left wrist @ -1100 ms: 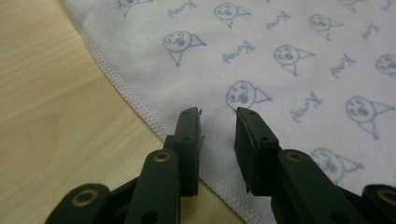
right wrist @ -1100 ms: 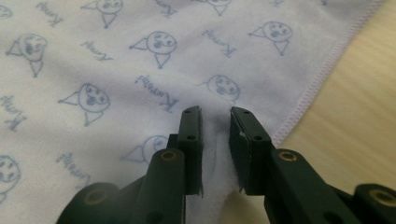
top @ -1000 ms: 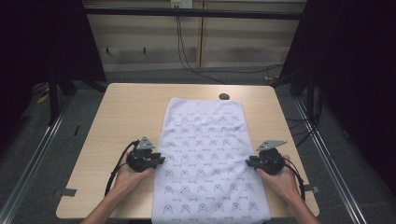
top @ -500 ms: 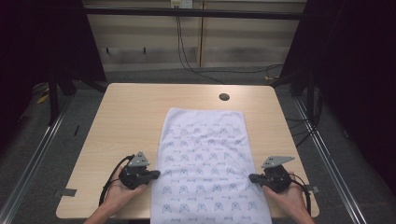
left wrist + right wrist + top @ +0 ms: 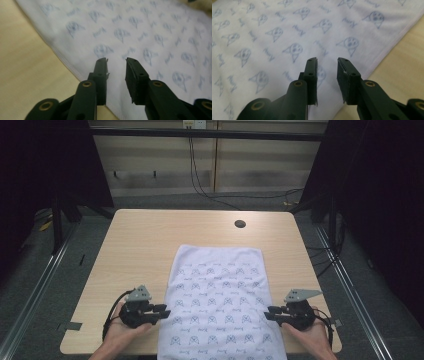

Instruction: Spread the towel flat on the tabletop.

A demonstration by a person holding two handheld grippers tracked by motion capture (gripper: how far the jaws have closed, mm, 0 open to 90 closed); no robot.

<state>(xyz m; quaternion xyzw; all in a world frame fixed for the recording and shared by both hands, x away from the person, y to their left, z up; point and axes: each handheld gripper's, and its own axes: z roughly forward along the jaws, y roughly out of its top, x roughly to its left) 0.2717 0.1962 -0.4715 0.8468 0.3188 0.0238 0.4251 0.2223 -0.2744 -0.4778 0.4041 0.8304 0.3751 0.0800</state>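
- Jaws of the left gripper point(image 5: 165, 310) and right gripper point(image 5: 269, 312) have just been opening; nothing is held between them.
- A cloth point(image 5: 220, 302) lies flat from the table's point(image 5: 145, 240) middle over its near edge.
- Release appears done; a fresh grasp of the side hems is likely called for next.

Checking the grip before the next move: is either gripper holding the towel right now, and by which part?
Nothing is held. Left gripper and right gripper have just been opening, jaws apart over the towel's side edges.
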